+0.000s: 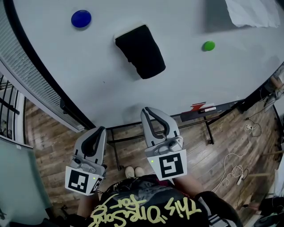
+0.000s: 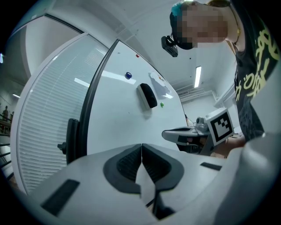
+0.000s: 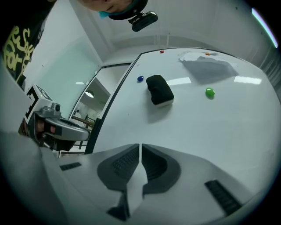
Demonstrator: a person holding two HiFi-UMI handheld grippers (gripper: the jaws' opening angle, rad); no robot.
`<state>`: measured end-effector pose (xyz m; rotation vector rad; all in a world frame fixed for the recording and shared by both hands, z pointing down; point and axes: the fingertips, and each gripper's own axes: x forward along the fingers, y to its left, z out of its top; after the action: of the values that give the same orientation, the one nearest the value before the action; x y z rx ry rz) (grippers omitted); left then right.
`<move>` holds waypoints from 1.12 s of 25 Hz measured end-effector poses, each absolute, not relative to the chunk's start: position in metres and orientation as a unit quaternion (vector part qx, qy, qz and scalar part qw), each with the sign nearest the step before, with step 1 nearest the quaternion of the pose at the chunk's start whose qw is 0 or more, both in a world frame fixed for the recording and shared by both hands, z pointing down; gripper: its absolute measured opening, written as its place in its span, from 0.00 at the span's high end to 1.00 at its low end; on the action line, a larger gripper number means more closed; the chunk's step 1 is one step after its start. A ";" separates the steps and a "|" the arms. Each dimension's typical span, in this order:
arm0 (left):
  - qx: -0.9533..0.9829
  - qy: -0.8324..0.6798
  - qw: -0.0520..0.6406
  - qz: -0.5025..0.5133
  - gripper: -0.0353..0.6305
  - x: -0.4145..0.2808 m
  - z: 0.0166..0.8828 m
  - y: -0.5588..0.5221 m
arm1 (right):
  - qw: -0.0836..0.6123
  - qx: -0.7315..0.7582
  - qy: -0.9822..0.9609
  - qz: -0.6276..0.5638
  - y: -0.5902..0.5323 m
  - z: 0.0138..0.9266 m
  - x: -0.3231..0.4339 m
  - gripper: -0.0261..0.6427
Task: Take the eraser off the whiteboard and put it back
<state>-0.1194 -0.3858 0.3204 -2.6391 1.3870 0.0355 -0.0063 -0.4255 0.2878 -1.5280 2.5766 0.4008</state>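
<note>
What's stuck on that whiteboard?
On the whiteboard sit a black eraser, a blue magnet to its left, a green magnet to its right, and a paper sheet at top right. Whatever lies beneath eraser and paper is covered.

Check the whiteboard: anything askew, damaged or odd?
Only one thing: the paper sheet at the whiteboard's upper corner looks wrinkled, not flat. The eraser sits on the board between the blue magnet and the green magnet. Nothing looks spilled or damaged.

Head view steeply downward; both gripper views facing the shared whiteboard (image 1: pixel 186 84) nearby.
</note>
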 end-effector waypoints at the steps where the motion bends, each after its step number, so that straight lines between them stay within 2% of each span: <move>1: -0.882 0.463 0.080 0.013 0.94 -0.119 0.320 -0.386 | 0.057 -0.502 0.853 0.131 -0.426 0.290 -0.007 0.93; 12: -0.883 0.463 0.072 0.003 0.94 -0.117 0.327 -0.387 | 0.027 -0.473 0.872 0.125 -0.425 0.310 -0.014 0.94; 20: -0.884 0.461 0.069 0.000 0.94 -0.114 0.329 -0.388 | -0.040 -0.438 0.890 0.120 -0.424 0.333 -0.021 0.94; 28: -0.883 0.466 0.062 0.006 0.94 -0.115 0.329 -0.391 | -0.054 -0.415 0.902 0.107 -0.421 0.342 -0.030 0.94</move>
<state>-0.1155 -0.3907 0.3290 -2.6681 1.4087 0.0192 -0.0299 -0.4212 0.3424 -1.3499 2.9360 0.3496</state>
